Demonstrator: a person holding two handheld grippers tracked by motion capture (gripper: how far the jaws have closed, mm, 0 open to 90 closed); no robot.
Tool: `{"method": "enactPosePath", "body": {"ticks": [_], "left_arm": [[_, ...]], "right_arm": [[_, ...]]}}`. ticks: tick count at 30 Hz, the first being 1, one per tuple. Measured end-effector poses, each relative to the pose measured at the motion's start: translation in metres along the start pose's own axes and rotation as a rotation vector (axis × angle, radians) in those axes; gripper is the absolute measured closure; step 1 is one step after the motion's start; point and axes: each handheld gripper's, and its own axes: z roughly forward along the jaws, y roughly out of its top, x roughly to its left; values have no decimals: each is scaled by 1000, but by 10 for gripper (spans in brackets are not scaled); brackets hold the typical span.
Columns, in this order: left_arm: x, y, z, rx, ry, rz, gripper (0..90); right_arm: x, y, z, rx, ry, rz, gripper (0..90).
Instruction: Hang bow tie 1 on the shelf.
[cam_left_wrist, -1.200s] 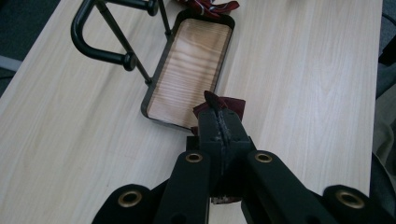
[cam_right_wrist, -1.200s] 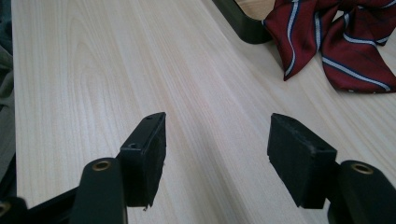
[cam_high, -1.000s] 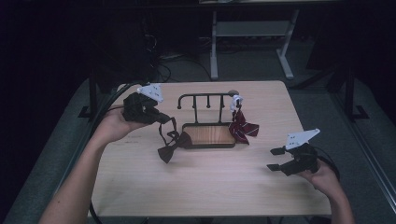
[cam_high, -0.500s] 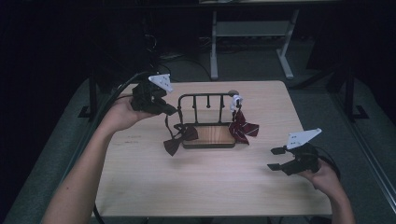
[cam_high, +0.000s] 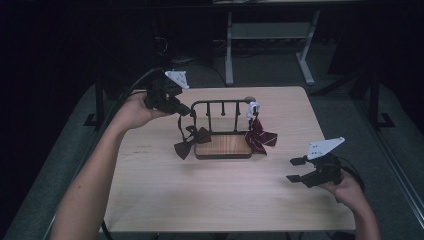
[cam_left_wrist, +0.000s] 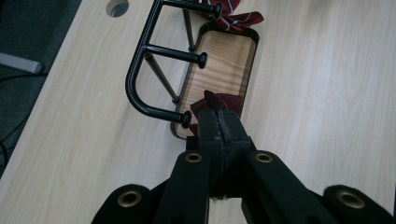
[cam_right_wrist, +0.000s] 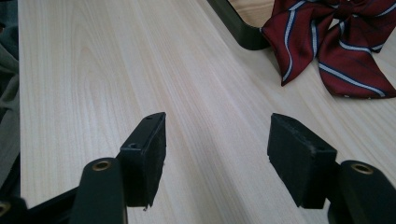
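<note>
Bow tie (cam_high: 191, 140) cloth, dark red and soft, hangs by a thin strap in the middle of the high view, just left of a black rack (cam_high: 223, 106). Its two wings droop down, one toward the wooden tray (cam_high: 223, 145) and one over the table (cam_high: 210, 200). The left gripper (cam_high: 185, 111), up and left of the middle, has its tongs pressed together on the strap, and in the left gripper view a bit of the dark red cloth pokes out past the closed tips. A second bow tie with white and blue stripes (cam_high: 260, 137) hangs from the right end of the rack, under a small white clip (cam_high: 252, 108). The right gripper (cam_high: 296, 170) sits low at the right of the high view, with its tongs wide apart and nothing between them, just above the table. The table is pale wood with straight lines in it and a round hole (cam_left_wrist: 117, 7) near one edge. Around it the floor is grey, and the room behind is very dark, with a white table frame (cam_high: 270, 35) at the top.
</note>
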Motion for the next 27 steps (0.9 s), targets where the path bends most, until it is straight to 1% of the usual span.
{"method": "enactPosePath", "body": {"ticks": [4, 8, 9, 12, 15, 18, 20, 22, 27], "left_arm": [[5, 3, 3, 7, 0, 2, 891], [12, 3, 4, 11, 9, -23, 891], [15, 4, 5, 18, 14, -29, 891], [19, 4, 6, 15, 13, -42, 891], [24, 6, 10, 38, 17, -57, 890], [28, 6, 14, 51, 18, -60, 890], [30, 6, 18, 50, 20, -68, 889], [32, 6, 21, 64, 21, -71, 888], [35, 3, 24, 79, 31, -87, 889]], "right_arm": [[-1, -1, 0, -2, 1, -1, 368], [-1, -1, 0, -1, 5, 1, 368], [-1, -1, 0, 0, 5, 2, 368], [-1, -1, 0, 0, 8, 1, 368], [-1, -1, 0, -5, 6, -1, 366], [-1, -1, 0, -7, 7, 0, 366], [-1, -2, 0, -7, 8, -1, 366], [-1, -2, 0, -5, 9, 1, 365], [-2, -3, 0, -5, 10, 1, 366]]}}
